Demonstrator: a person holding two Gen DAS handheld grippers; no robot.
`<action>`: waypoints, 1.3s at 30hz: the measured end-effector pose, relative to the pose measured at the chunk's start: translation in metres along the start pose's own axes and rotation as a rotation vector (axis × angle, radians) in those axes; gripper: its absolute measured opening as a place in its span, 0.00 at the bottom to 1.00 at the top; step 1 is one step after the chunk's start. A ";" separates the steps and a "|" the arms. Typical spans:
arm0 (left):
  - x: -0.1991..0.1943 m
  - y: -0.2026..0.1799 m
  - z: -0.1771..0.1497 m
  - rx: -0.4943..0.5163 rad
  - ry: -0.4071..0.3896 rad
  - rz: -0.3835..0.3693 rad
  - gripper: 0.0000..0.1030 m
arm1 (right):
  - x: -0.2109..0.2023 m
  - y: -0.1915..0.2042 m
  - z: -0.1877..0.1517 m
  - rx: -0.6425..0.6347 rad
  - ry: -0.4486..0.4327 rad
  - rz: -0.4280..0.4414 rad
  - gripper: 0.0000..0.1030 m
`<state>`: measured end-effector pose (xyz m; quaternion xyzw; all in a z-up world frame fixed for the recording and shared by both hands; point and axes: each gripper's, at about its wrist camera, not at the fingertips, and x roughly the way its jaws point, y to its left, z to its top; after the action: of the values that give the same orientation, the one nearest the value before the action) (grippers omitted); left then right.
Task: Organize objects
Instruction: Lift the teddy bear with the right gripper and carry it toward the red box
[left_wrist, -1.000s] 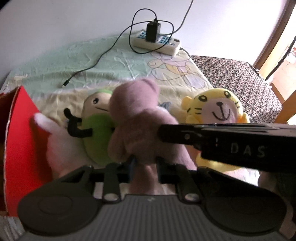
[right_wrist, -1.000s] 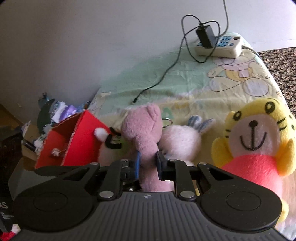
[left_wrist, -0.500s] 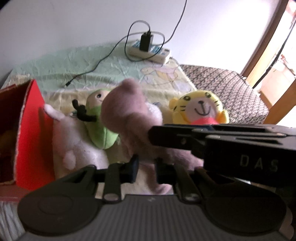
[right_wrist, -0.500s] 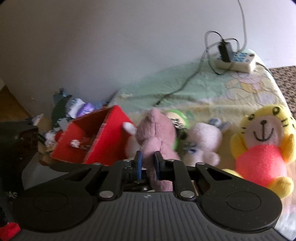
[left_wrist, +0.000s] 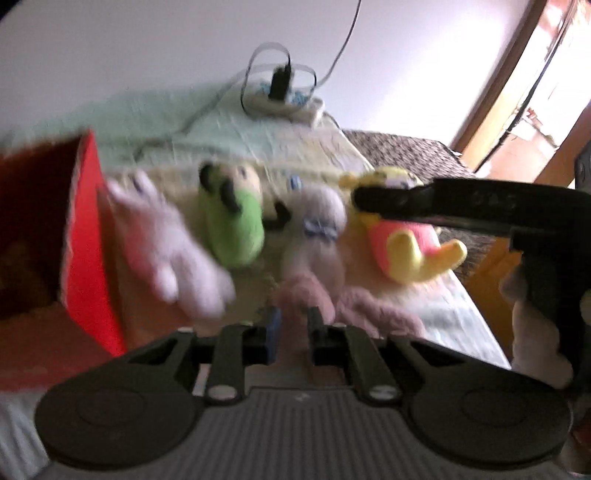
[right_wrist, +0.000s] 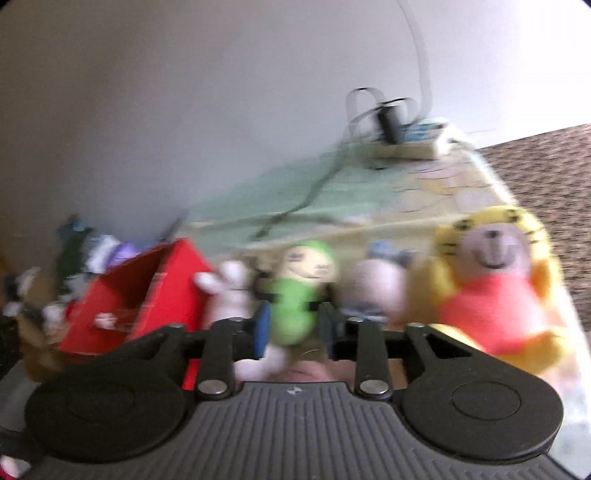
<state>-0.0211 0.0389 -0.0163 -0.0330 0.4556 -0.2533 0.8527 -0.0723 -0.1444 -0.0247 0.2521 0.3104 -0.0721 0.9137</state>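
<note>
While both views are smeared by motion, you can make out that your left gripper (left_wrist: 291, 328) has its fingers drawn close on a fold of the pink bear (left_wrist: 314, 295). The toy lies low on the bed (left_wrist: 258, 129) at 6 o'clock in the left wrist view, just ahead of the fingers. The pinch sits on a limb or edge, not the body, which I judge suits soft plush: a thin fold gives the pads something to bite.

Your right gripper (right_wrist: 293, 328) stands wide apart and carries nothing. The green plush (right_wrist: 295, 306) shows through the gap but lies beyond it, and a bit of pink sits beneath the fingers at 6 o'clock.

In the left wrist view the red box (left_wrist: 85, 240) stands open at 9 o'clock, its mouth towards the toys, so it is probably where the bear belongs. The white rabbit (left_wrist: 162, 236) leans just beside the box wall at 10 o'clock. At 12 o'clock are the green plush and a pale grey plush (left_wrist: 317, 218), and the yellow tiger (left_wrist: 406, 243) lies at 2 o'clock.

A one-handed hold on a fold may let the bear swing or slip, so carry it low across the rabbit to the box.
</note>
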 end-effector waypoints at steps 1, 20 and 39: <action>0.006 0.005 -0.002 -0.008 0.024 -0.020 0.07 | 0.001 -0.003 -0.002 -0.001 0.030 -0.004 0.48; 0.070 -0.036 -0.031 -0.014 0.192 -0.256 0.85 | 0.055 -0.067 -0.042 0.029 0.312 0.065 0.60; 0.039 -0.043 -0.017 -0.030 0.047 -0.116 0.73 | 0.021 -0.069 -0.033 0.213 0.335 0.421 0.28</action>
<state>-0.0341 -0.0139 -0.0431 -0.0662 0.4767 -0.2959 0.8251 -0.0935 -0.1869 -0.0887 0.4138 0.3888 0.1295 0.8129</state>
